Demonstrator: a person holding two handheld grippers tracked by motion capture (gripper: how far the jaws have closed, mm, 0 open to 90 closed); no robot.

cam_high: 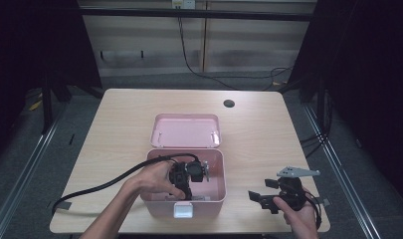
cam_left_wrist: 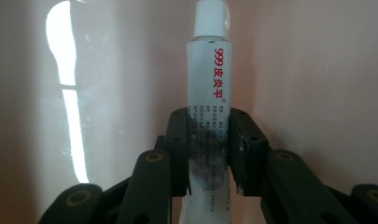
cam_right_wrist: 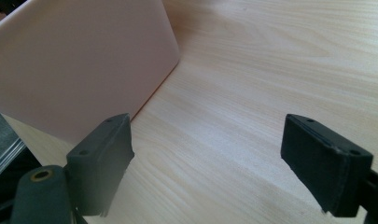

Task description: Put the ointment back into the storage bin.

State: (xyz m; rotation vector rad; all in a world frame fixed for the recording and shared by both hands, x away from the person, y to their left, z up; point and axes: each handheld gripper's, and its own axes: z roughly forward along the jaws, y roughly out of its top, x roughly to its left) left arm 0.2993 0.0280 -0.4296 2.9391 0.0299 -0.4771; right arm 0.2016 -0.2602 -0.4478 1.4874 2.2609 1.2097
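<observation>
Pink plastic is what catches the eye: an open storage box (cam_high: pixel 216 191) sits on the pale wooden surface (cam_high: pixel 258 129), its lid (cam_high: pixel 185 130) thrown back toward the far side. The left hand-held gripper (cam_high: pixel 185 185) is reaching down inside the box, and in the left gripper view its jaws are pinching a white ointment tube (cam_left_wrist: pixel 209 88) with red lettering, clamped around the tube's lower half, the ribbed cap pointing away against the box's inner wall. The right hand-held gripper (cam_high: pixel 261 197) waits off to the side above the bare surface, just beside the box's outer wall, jaws spread wide with nothing between them. By my reckoning the box is already opened and the tube is firmly gripped within it; whether it is about to be set down inside or lifted out I can't say. What looks left is finishing that move, letting go, and probably closing the lid.
</observation>
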